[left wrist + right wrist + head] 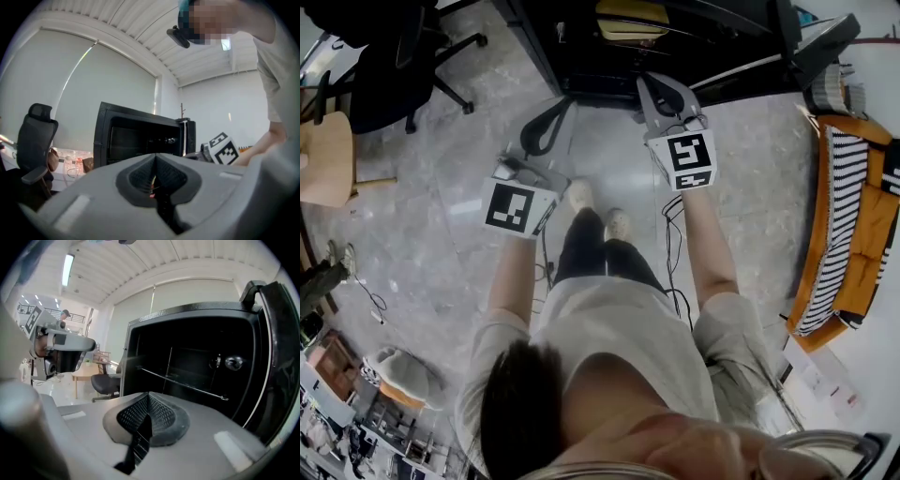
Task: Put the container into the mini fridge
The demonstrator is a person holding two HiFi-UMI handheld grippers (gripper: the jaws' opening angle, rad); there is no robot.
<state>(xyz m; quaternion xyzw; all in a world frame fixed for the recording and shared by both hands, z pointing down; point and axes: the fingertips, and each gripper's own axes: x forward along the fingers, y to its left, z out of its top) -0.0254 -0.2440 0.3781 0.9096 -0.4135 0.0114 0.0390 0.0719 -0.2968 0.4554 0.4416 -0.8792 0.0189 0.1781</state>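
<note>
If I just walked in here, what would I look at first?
Probably the big black mini fridge, standing open right in front of the person, dark inside with a wire shelf. Next, the left gripper and the right gripper held out towards it, both with jaws shut and nothing in them. On the floor at the person's right lies a bright orange cushion with black and white stripes.

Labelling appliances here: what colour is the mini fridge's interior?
Black; the mini fridge shows best in the right gripper view.
</note>
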